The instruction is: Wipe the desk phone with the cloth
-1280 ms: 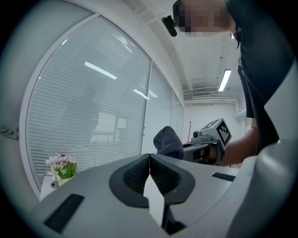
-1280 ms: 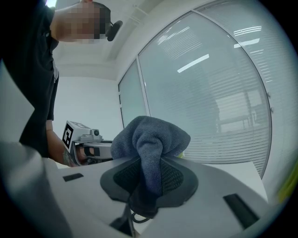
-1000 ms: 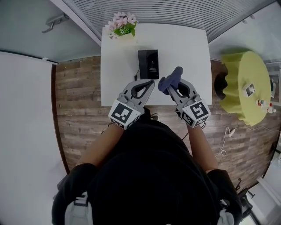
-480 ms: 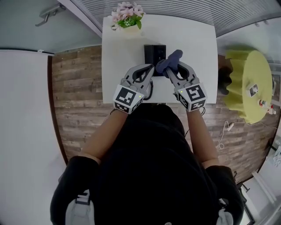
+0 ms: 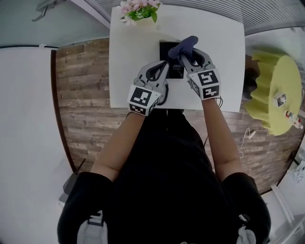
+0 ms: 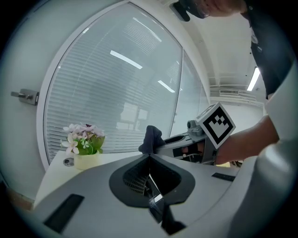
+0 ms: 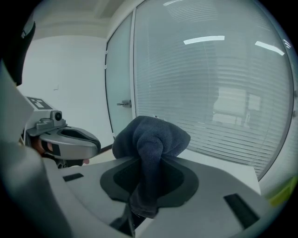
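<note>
A black desk phone point(image 5: 171, 62) lies on the white table point(image 5: 128, 71), partly hidden by both grippers. My right gripper point(image 5: 183, 57) is shut on a dark blue cloth point(image 5: 184, 46), which bunches out past its tips above the phone's far right part. In the right gripper view the cloth point(image 7: 151, 142) fills the space between the jaws. My left gripper point(image 5: 165, 68) is shut with nothing in it, its tips over the phone's left edge. From the left gripper view its jaws meet at the tip point(image 6: 149, 155), and the cloth point(image 6: 151, 138) shows beyond.
A pot of pink flowers point(image 5: 138, 10) stands at the table's far left corner. A glass wall with blinds runs behind the table. A yellow-green round stool point(image 5: 276, 90) with small items sits on the right, over the wooden floor.
Both grippers have moved forward over the table. The cloth, earlier short of the phone, now hangs over its far right part, and the left gripper now overlaps the phone's left side.
</note>
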`<control>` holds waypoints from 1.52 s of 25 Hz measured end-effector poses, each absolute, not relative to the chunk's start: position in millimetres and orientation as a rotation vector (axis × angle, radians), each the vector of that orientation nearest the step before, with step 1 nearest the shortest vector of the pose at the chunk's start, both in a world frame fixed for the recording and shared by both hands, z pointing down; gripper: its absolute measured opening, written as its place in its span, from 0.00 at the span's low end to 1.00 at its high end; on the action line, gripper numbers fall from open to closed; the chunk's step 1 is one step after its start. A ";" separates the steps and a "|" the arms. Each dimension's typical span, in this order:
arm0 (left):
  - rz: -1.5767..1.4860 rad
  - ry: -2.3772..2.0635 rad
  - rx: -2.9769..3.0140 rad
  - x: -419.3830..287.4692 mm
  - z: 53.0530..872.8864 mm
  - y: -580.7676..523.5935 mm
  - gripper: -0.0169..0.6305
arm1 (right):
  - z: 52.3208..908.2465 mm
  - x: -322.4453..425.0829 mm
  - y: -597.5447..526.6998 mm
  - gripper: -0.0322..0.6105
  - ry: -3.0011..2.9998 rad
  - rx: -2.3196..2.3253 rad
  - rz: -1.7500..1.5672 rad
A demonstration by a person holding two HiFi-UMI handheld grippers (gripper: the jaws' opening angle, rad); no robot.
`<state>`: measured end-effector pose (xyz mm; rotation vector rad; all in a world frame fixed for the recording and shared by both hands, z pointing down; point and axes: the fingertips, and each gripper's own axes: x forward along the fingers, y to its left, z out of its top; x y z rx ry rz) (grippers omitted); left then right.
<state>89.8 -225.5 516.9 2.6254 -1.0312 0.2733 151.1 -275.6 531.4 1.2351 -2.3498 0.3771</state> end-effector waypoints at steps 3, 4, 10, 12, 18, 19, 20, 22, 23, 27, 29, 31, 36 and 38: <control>0.282 -1.061 2.596 91.2 532.8 -231.4 0.04 | 554.9 152.9 -285.1 0.20 -2.320 1.243 0.433; 0.283 -1.075 2.585 90.3 537.6 -233.8 0.04 | 564.2 152.5 -289.1 0.20 -2.309 1.244 0.450; 0.272 -1.147 2.532 90.4 553.4 -240.2 0.04 | 611.1 153.6 -304.0 0.20 -2.244 1.234 0.470; 0.280 -1.154 2.524 91.5 556.5 -240.5 0.04 | 620.3 154.2 -305.7 0.20 -2.229 1.217 0.451; 0.313 -1.180 2.508 88.0 564.6 -240.2 0.04 | 628.4 148.9 -303.0 0.20 -2.213 1.192 0.359; 0.314 -1.185 2.504 87.4 565.6 -239.9 0.04 | 629.6 147.8 -301.1 0.20 -2.209 1.187 0.348; 0.316 -1.189 2.502 87.4 566.1 -239.4 0.04 | 631.0 147.2 -298.6 0.20 -2.207 1.181 0.345; 0.322 -1.188 2.505 89.0 566.0 -237.7 0.04 | 633.8 146.8 -292.4 0.20 -2.208 1.166 0.352; 0.324 -1.187 2.508 90.0 565.9 -236.4 0.04 | 635.3 146.5 -288.8 0.20 -2.212 1.158 0.354; 0.327 -1.184 2.504 94.2 568.3 -231.7 0.04 | 641.7 145.4 -274.1 0.20 -2.211 1.116 0.295; 0.318 -1.177 2.506 97.3 569.1 -230.6 0.04 | 644.2 146.4 -268.2 0.20 -2.206 1.103 0.282; 0.308 -1.170 2.509 98.6 569.3 -228.8 0.04 | 646.7 145.7 -262.7 0.20 -2.209 1.090 0.287; 0.316 -1.181 2.502 99.6 571.7 -222.2 0.04 | 656.7 141.1 -239.2 0.20 -2.211 1.015 0.263; 0.319 -1.184 2.499 100.1 572.4 -219.6 0.04 | 660.9 140.8 -229.7 0.20 -2.214 1.003 0.269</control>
